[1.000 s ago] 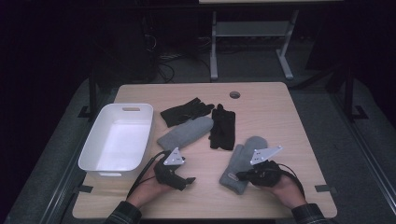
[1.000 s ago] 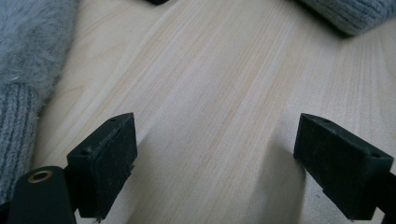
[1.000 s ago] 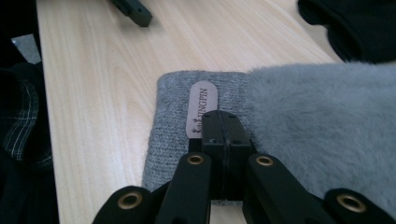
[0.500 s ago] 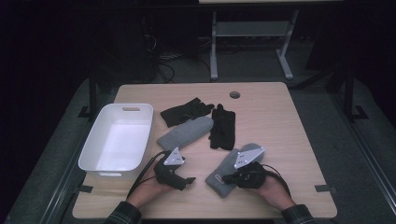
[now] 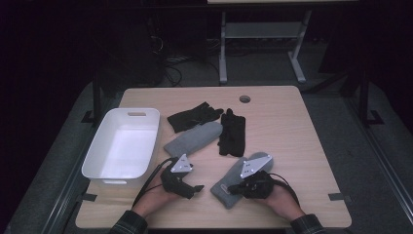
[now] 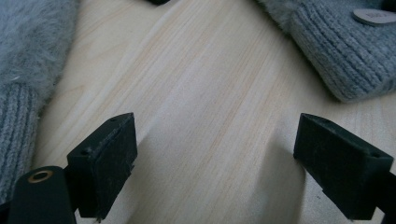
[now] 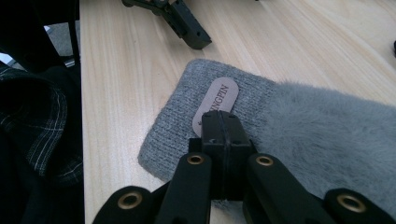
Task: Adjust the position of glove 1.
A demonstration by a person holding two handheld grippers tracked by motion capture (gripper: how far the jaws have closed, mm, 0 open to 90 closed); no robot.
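A grey mitten (image 5: 229, 185) lies near the table's front edge, its knitted cuff with an oval label (image 7: 217, 105) towards the person. My right gripper (image 5: 233, 188) (image 7: 222, 123) has its jaws pressed together, tips down on that cuff beside the label, pinching the fabric. A second grey mitten (image 5: 192, 139) (image 6: 23, 70) lies farther back to the left. My left gripper (image 5: 197, 187) (image 6: 215, 158) stands open over bare wood between the two mittens, nothing between its pads. The held mitten's cuff (image 6: 336, 56) is off to its right.
A white tub (image 5: 116, 179) stands at the table's left. Two black gloves (image 5: 195, 116) (image 5: 233, 132) lie behind the mittens. A cable hole (image 5: 244, 99) is near the far edge. A plaid sleeve (image 7: 37, 126) is close to my right gripper.
My right gripper has moved left toward the left gripper, and the near grey mitten has slid left with it. The left gripper has stayed put.
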